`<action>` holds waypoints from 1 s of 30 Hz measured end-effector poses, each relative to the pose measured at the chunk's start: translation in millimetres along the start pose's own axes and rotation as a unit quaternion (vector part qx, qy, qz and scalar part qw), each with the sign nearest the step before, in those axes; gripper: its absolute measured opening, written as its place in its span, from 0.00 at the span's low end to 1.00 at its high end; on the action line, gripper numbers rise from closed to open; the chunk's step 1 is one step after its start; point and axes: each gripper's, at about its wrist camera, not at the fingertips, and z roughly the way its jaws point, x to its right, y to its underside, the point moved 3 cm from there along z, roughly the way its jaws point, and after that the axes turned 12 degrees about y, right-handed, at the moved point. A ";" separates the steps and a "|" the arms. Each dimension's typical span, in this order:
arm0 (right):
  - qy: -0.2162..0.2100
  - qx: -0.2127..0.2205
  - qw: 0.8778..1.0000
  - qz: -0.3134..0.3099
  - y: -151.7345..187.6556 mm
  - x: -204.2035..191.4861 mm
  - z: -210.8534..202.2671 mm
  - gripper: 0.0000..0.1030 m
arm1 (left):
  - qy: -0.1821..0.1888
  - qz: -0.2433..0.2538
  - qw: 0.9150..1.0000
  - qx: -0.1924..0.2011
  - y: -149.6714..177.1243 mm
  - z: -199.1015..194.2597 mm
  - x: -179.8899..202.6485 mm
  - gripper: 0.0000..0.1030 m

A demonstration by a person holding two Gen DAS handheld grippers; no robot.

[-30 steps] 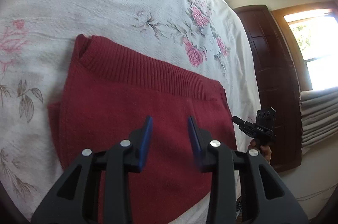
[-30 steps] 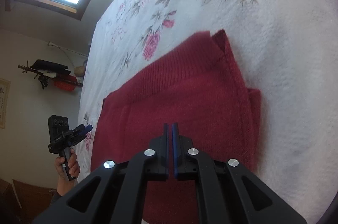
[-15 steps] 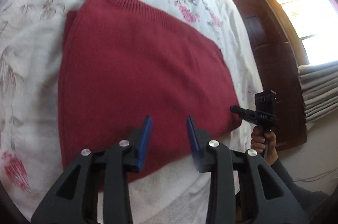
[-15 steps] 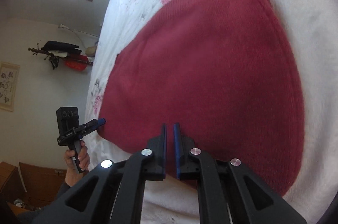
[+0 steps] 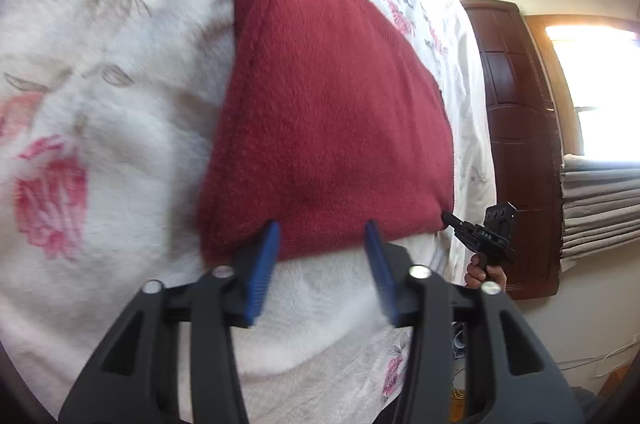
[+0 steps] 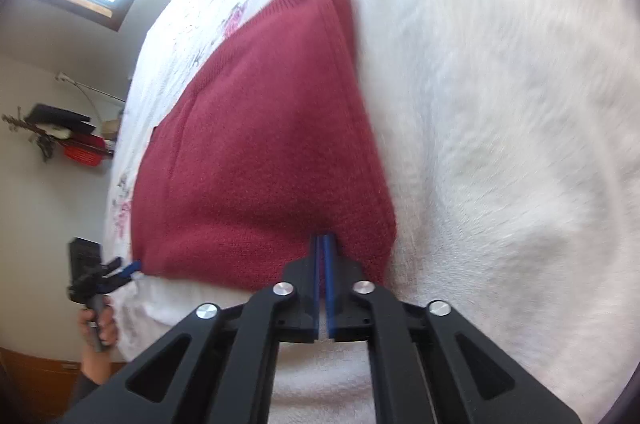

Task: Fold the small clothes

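With the left gripper (image 5: 320,244) gaping empty just short of the red sweater's (image 5: 336,112) near edge and the right gripper (image 6: 323,256) nearly closed on nothing, either is risking dragging only the top layer and spoiling the fold.

left hand-held gripper (image 5: 320,236) spread wide; right hand-held gripper (image 6: 323,244) nearly closed.

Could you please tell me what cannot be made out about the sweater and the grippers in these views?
- Red sweater: its inner folded layers are hidden by its top layer in both views.
- Right gripper: whether its nearly closed blue pads pinch the hem is unclear.
- Left gripper: contact with the hem is blurred.
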 end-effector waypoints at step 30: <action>0.298 0.246 0.708 -0.591 176.7 -372.1 130.2 0.66 | 0.069 -0.086 0.992 -0.055 -169.0 70.2 -40.5 0.88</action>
